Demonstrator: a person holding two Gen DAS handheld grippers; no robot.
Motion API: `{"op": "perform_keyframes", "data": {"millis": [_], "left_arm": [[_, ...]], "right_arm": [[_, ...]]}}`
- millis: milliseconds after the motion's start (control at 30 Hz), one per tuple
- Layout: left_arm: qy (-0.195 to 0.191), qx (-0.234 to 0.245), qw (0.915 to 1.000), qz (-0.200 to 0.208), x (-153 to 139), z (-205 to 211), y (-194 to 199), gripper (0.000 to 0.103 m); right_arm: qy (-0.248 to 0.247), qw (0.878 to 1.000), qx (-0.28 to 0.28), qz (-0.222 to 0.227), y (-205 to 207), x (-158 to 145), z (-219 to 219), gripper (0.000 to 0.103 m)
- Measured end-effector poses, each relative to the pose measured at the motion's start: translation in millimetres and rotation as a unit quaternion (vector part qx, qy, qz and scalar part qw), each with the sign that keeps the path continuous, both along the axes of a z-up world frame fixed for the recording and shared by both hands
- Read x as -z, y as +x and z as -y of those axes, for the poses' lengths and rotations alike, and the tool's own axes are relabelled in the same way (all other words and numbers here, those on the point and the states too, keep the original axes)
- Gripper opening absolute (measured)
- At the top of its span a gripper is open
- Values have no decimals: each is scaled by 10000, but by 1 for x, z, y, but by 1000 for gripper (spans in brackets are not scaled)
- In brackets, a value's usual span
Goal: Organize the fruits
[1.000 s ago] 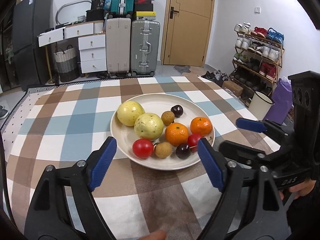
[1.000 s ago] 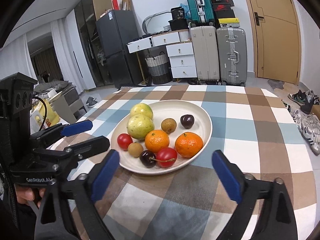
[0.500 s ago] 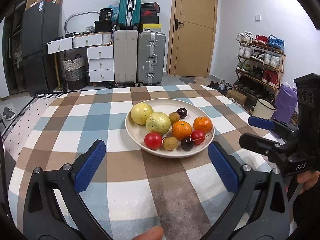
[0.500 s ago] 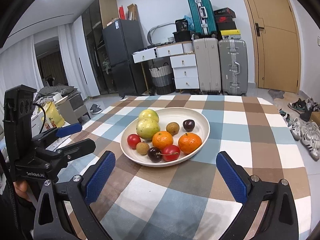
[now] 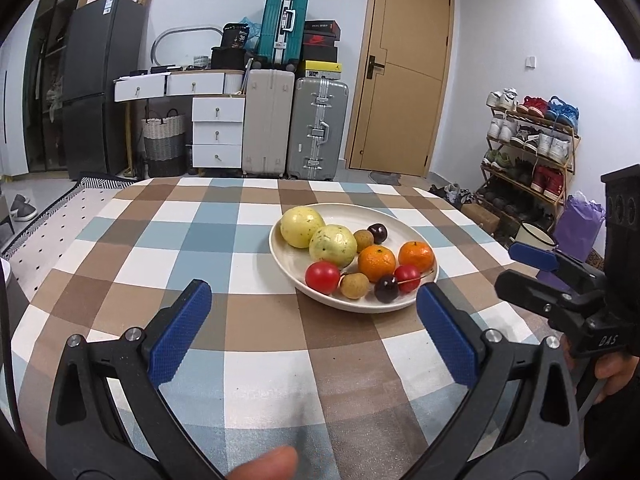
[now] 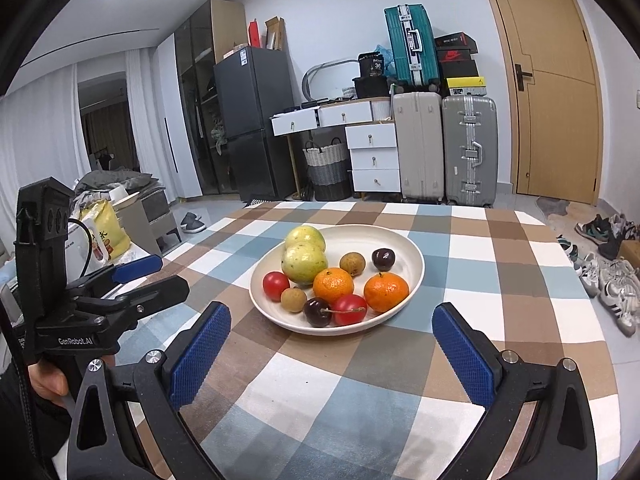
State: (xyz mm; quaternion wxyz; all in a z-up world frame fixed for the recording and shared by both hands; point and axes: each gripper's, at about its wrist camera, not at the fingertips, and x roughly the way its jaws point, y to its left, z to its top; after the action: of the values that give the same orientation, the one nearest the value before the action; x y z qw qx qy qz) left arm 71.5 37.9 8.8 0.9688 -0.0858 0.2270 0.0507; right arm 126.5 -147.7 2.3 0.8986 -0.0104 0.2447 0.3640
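Cream round plate (image 6: 416, 264) of glossy, perhaps plastic, fruit; ribbed blue fingers (image 5: 180, 332) of both grippers spread, empty.

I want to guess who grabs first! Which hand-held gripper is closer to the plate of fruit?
Right, but only slightly. The right hand-held gripper faces the plate straight on, just short of its near rim. The left hand-held gripper sits a bit further back, with the plate off toward its right finger.

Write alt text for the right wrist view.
A cream plate of mixed fruit sits on a checked tablecloth, beyond the right tool, whose blue pads stand wide open and empty. The left tool shows at the left edge.
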Motion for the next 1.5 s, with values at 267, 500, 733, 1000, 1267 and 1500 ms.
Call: {"op": "perform_keyframes", "data": {"millis": [267, 500, 733, 1000, 1267, 1500], "left_arm": [[19, -16, 10000, 31, 1, 0, 2, 102], [2, -64, 10000, -7, 1, 0, 2, 102], [14, -55, 10000, -10, 1, -1, 2, 102], [16, -58, 10000, -17, 1, 0, 2, 102], [23, -36, 10000, -18, 1, 1, 3, 102], [42, -27, 10000, -12, 1, 2, 3, 102]], "right_arm": [[18, 9999, 2, 118, -4, -2, 1, 102], [55, 10000, 34, 66, -3, -2, 2, 102], [51, 10000, 23, 55, -2, -2, 3, 102], [50, 10000, 24, 52, -2, -2, 2, 102], [46, 10000, 27, 61, -2, -2, 3, 102], [49, 10000, 25, 55, -2, -2, 2, 102]]}}
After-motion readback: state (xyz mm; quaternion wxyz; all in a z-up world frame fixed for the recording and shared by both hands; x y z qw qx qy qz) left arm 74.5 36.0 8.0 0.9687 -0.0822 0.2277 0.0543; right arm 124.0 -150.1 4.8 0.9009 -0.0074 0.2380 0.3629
